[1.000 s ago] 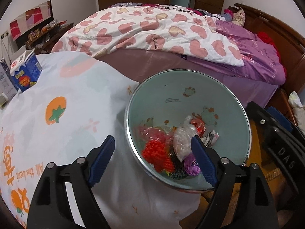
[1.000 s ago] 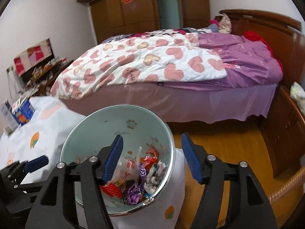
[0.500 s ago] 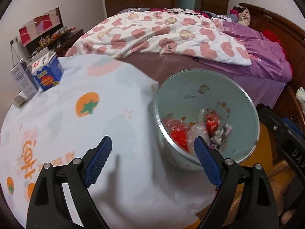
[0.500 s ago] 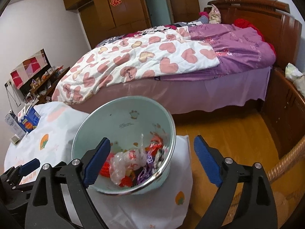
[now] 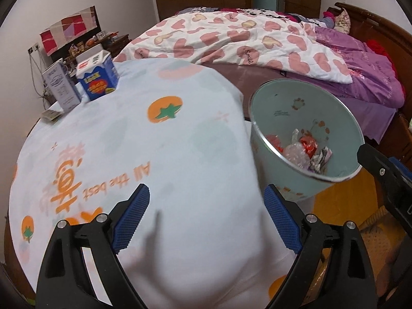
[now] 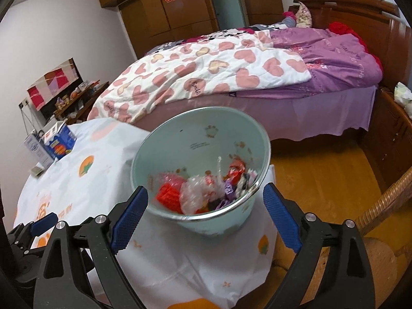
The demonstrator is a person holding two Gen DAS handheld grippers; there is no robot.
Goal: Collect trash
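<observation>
**Hands clear of the bin, next piece of rubbish to find**

The pale green bin [image 6: 203, 154] stands at the edge of the table, against the drooping tablecloth [image 5: 164, 154], with the bed behind it. It holds a heap of wrappers [image 6: 206, 193]: something red, a clear crinkled bag, scraps of purple and patterned foil. The left gripper [image 5: 207, 221] hangs over bare cloth beside the bin, and the right gripper [image 6: 204, 219] sits just in front of the bin's near rim. Both have just been opening their jaws and now stand spread wide with nothing between the pads.

The dropping looks done, so the step in hand is most likely a search for whatever litter is left. On the cloth near the grippers none shows. At the far edge of the table stand a blue carton [image 5: 97, 79] and a grey box [image 5: 61, 87], with a small flat packet [image 5: 51, 114] lying by them; whether any of these counts as trash cannot be told from here.

To do it well, sweep the view across the whole table first, keep the jaws wide on the approach, and carry the right gripper clear of the rim so the bin is not knocked over
</observation>
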